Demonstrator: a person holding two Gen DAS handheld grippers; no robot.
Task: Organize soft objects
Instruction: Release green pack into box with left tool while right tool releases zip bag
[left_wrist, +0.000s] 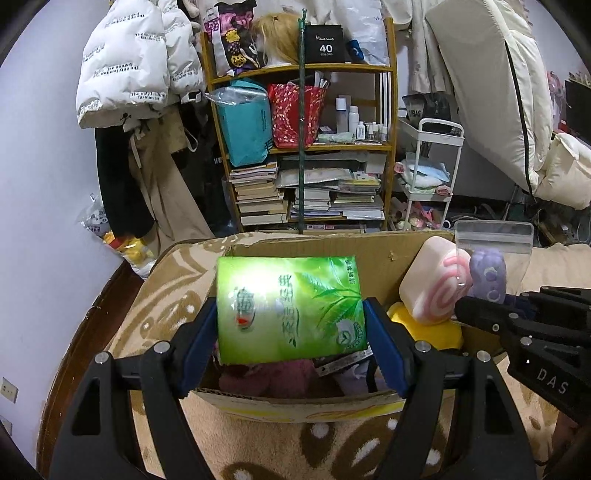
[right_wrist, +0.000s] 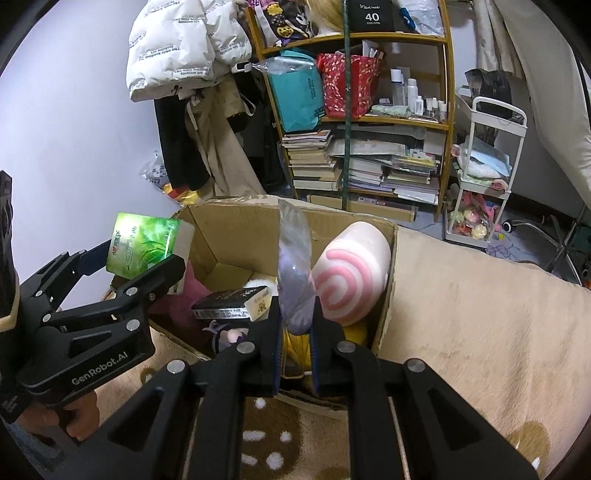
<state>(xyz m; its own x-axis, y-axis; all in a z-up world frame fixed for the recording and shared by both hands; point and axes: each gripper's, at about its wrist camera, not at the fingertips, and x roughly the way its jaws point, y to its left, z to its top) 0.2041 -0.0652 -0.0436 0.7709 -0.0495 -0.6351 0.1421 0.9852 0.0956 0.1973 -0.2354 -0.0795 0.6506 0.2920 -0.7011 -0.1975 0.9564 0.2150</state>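
My left gripper (left_wrist: 290, 319) is shut on a green tissue pack (left_wrist: 288, 306), its blue pads pressing both short sides. It holds the pack over an open cardboard box (left_wrist: 295, 404). My right gripper (right_wrist: 295, 308) is shut on a purple soft toy in a clear zip bag (right_wrist: 295, 273), which stands upright over the same box (right_wrist: 236, 229). Inside the box lie a pink-swirl cushion (right_wrist: 351, 273), a yellow soft thing (left_wrist: 424, 325), a pink plush (left_wrist: 273, 376) and a dark flat pack (right_wrist: 229, 304). The right wrist view shows the left gripper (right_wrist: 140, 254) with the green pack (right_wrist: 144, 243) at the box's left corner.
The box rests on a beige blanket with brown shapes (right_wrist: 461, 314). Behind it stand a crowded wooden bookshelf (left_wrist: 303, 147), a white trolley (left_wrist: 432, 166) and hanging coats (left_wrist: 136, 74). A hand (right_wrist: 74, 421) grips the left tool's handle.
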